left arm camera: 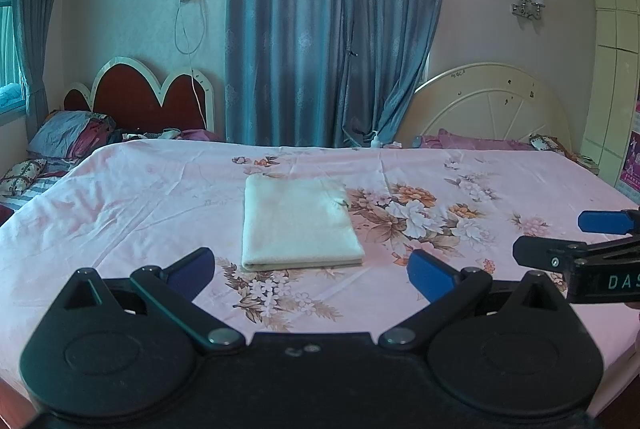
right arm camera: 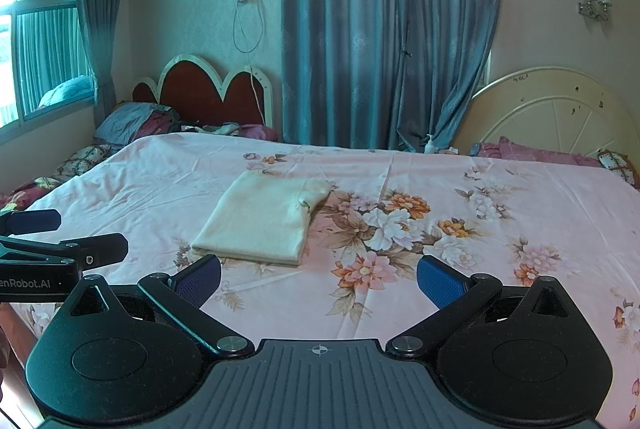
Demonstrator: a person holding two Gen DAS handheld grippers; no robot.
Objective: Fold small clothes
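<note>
Both sets of fingers stand wide apart and hold nothing: the left gripper [left arm camera: 310,273] and the right gripper [right arm camera: 319,279] hover side by side above the near edge of the bed [left arm camera: 120,197]. Ahead lies the cream garment [left arm camera: 300,225] (folded into a neat rectangle), flat on the floral sheet [right arm camera: 400,221].

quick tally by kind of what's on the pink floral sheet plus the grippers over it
Folded cream cloth: 1
Grippers, both open: 2, the left gripper and the right gripper
Total: 3, on the floral sheet.
</note>
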